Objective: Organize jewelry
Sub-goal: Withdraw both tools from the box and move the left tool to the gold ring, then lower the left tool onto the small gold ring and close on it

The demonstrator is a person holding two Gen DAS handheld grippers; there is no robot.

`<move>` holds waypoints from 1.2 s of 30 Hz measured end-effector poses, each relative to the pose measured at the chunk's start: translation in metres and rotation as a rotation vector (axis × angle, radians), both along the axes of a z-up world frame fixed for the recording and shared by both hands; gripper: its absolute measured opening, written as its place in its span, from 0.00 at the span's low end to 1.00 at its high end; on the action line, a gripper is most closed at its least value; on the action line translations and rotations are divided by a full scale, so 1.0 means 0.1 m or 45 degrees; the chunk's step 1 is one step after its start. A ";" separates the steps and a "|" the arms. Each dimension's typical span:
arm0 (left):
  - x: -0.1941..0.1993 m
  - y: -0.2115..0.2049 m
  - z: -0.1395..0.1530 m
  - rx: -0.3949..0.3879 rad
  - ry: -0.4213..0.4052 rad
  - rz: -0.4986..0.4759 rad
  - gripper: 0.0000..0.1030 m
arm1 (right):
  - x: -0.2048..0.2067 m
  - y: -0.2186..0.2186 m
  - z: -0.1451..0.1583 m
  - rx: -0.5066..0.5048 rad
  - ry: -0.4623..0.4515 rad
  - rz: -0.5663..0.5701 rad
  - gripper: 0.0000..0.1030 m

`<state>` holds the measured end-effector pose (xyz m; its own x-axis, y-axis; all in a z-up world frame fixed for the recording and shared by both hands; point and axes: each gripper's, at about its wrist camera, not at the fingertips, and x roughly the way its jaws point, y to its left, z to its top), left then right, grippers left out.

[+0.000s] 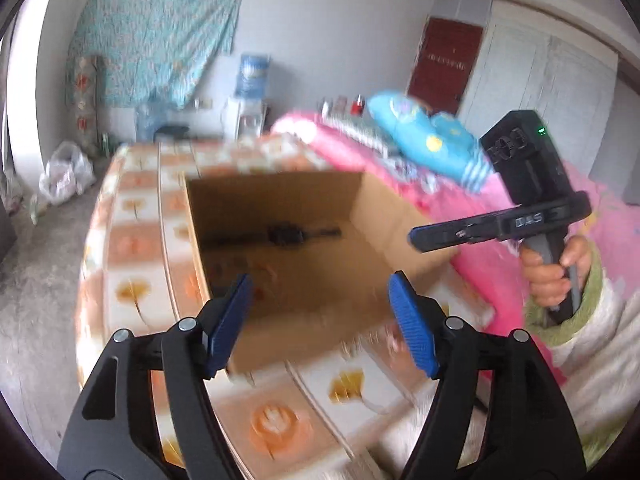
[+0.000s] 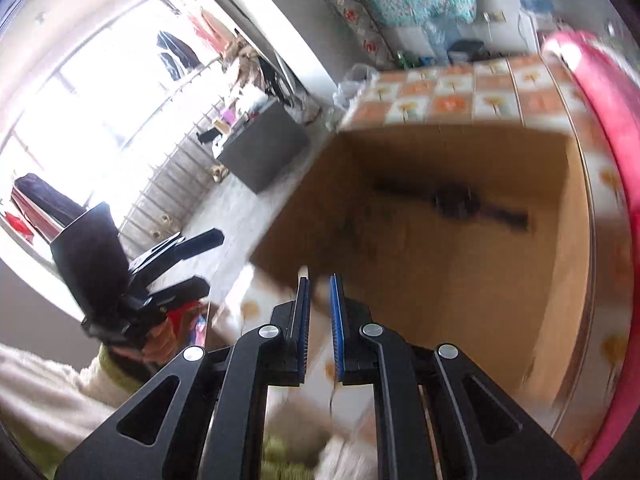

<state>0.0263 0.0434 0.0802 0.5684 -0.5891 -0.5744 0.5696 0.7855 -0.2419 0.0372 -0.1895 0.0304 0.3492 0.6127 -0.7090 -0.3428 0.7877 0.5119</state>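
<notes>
Watch (image 1: 284, 234) (dark, blurred) lies inside the box (image 1: 400, 216), ahead of both grippers. Left gripper (image 1: 320, 322): jaws spread, nothing between. Right gripper (image 2: 319, 322): jaws nearly closed, nothing visibly held.

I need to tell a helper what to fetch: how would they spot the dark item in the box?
On the orange-flowered bedcover sits an open cardboard box. Inside lies a black watch-like item, blurred; it is the box's only clearly visible content.
</notes>
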 end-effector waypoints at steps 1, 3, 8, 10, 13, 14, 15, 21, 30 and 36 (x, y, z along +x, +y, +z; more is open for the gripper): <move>-0.03 -0.05 -0.16 0.020 0.068 0.002 0.65 | -0.04 -0.02 -0.09 -0.012 0.031 -0.019 0.11; -0.01 -0.10 -0.35 0.040 0.157 0.019 0.65 | -0.07 -0.12 -0.29 -0.016 0.109 -0.077 0.11; 0.19 -0.14 -0.66 0.045 0.245 0.134 0.65 | 0.07 -0.29 -0.54 -0.121 0.156 -0.221 0.10; 0.27 -0.11 -0.69 -0.001 0.243 0.156 0.65 | 0.10 -0.29 -0.52 -0.120 0.125 -0.231 0.10; 0.34 -0.10 -0.71 -0.004 0.245 0.191 0.65 | 0.13 -0.26 -0.51 -0.152 0.071 -0.221 0.10; 0.34 -0.08 -0.70 -0.006 0.242 0.201 0.65 | 0.15 -0.26 -0.51 -0.152 0.053 -0.220 0.10; 0.35 -0.09 -0.71 -0.010 0.239 0.217 0.65 | 0.14 -0.26 -0.51 -0.150 0.043 -0.220 0.10; 0.18 -0.19 -0.74 0.003 0.254 0.186 0.69 | -0.08 -0.35 -0.53 -0.154 -0.005 -0.200 0.11; -0.21 -0.57 -1.05 0.246 0.301 0.138 0.63 | -0.43 -0.17 -0.85 -0.098 0.098 -0.167 0.11; -0.24 -0.75 -1.19 0.440 0.278 0.128 0.35 | -0.53 0.06 -0.92 -0.158 0.085 -0.157 0.11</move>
